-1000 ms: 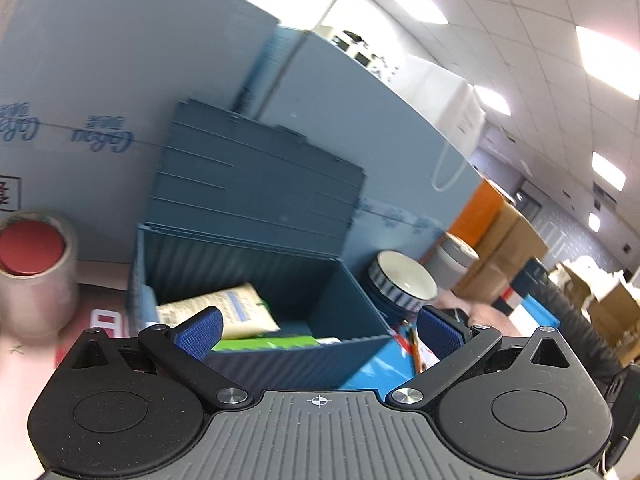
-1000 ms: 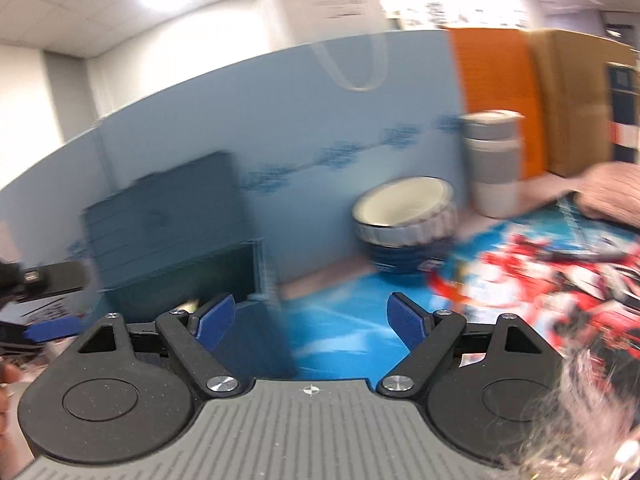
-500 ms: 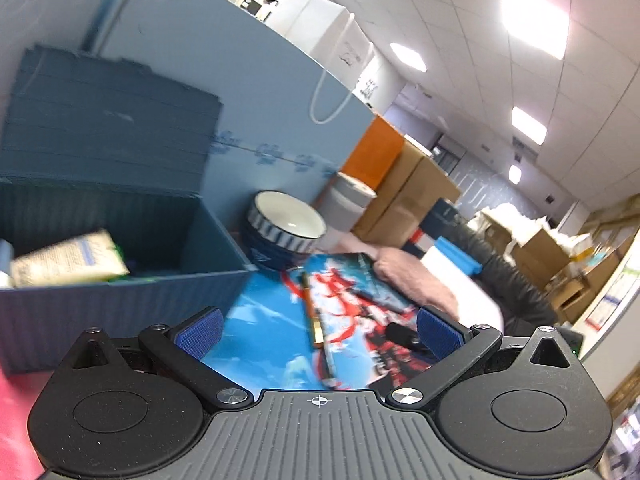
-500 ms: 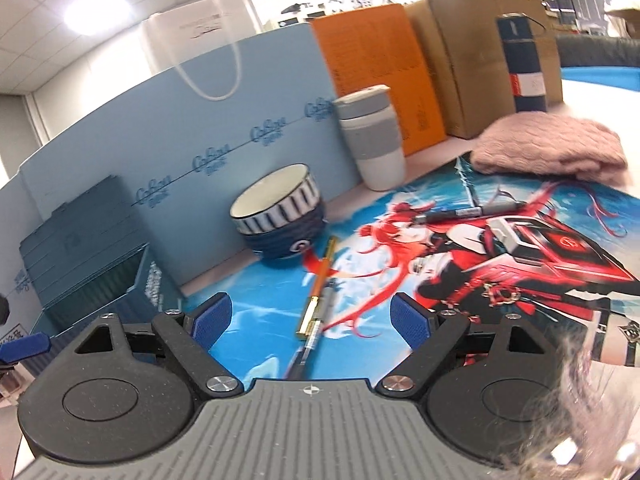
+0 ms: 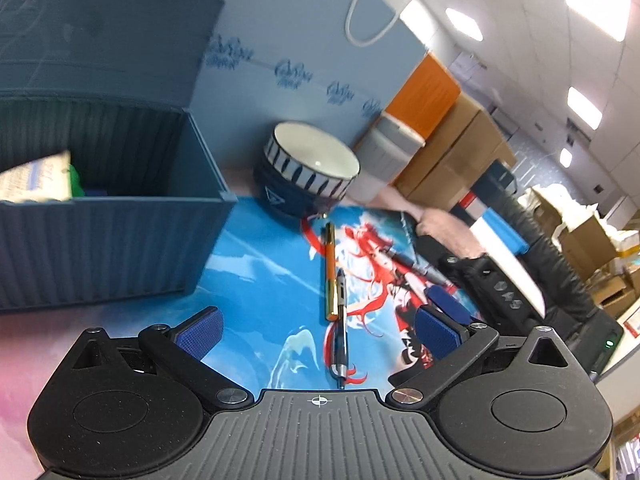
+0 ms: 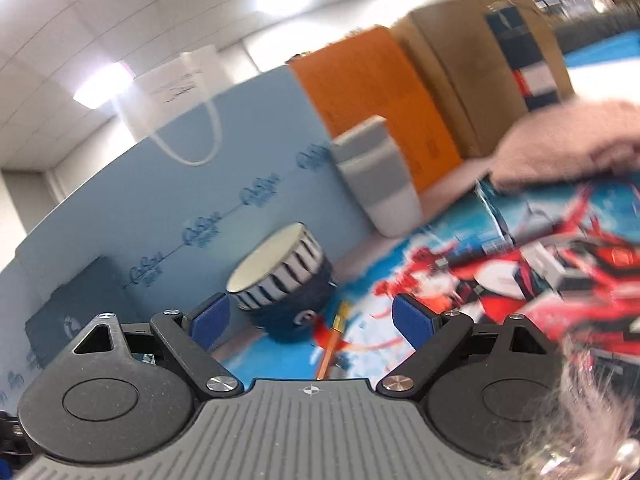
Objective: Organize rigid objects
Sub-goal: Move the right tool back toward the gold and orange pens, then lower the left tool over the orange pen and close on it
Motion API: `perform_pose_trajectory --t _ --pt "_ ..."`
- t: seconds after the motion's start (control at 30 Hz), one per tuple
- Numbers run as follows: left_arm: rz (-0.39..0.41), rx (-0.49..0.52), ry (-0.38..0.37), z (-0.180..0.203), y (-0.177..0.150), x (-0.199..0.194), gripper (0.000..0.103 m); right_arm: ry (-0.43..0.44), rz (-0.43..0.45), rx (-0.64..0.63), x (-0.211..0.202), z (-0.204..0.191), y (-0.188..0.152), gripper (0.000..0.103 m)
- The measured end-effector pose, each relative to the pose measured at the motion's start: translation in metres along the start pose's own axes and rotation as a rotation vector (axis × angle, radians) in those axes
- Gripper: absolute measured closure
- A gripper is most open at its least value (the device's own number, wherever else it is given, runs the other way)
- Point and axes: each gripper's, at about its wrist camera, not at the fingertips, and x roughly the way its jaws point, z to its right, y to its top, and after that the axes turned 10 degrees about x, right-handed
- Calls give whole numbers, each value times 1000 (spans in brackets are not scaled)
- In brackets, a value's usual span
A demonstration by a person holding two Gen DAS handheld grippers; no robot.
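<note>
Two pens lie on the printed mat (image 5: pixel 256 276), end to end and slightly overlapping: an orange pen (image 5: pixel 330 268) pointing toward the bowl, and a dark pen (image 5: pixel 341 320) nearer the camera. A third, black pen (image 5: pixel 412 266) lies farther right on the mat, apart from them. In the right wrist view only the orange pen (image 6: pixel 332 344) shows, blurred.

The left gripper (image 5: pixel 316 330) hangs over the mat with its jaws spread wide and nothing between the pads; the dark pen lies below the gap, untouched. The right gripper (image 6: pixel 310 318) also has its jaws apart and is gripping nothing. It appears in the left view as well, low over the mat's right side.

The bowl (image 5: pixel 310 172) stands at the mat's far edge, just beyond the orange pen's tip. It is dark blue with a striped white band, and its white inside looks empty. Behind it to the right stands a grey-banded cup (image 5: pixel 384 156); its inside is not visible.

Left of the mat sits the blue bin (image 5: pixel 104 240), open, its lid upright behind. Inside are a pale printed packet (image 5: pixel 34 178) and something green (image 5: pixel 75 184) beside it; the rest is hidden by the wall.

A pink cloth (image 6: pixel 568 148) lies at the mat's far right corner.
</note>
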Motion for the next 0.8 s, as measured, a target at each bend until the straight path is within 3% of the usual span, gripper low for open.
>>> perform_pose_trajectory --t 0.13,0.37,0.67,0.8 --pt "-45 30 10 10 2 22 1 11 3 86 -5 18 5 13" --pt "-96 21 29 15 0 50 2 19 -51 122 -7 26 4 13" --pt "-82 -13 -11 12 8 68 10 47 -47 169 -12 32 7 13" --pt "-99 30 13 21 6 79 19 50 -50 171 -12 32 8 13"
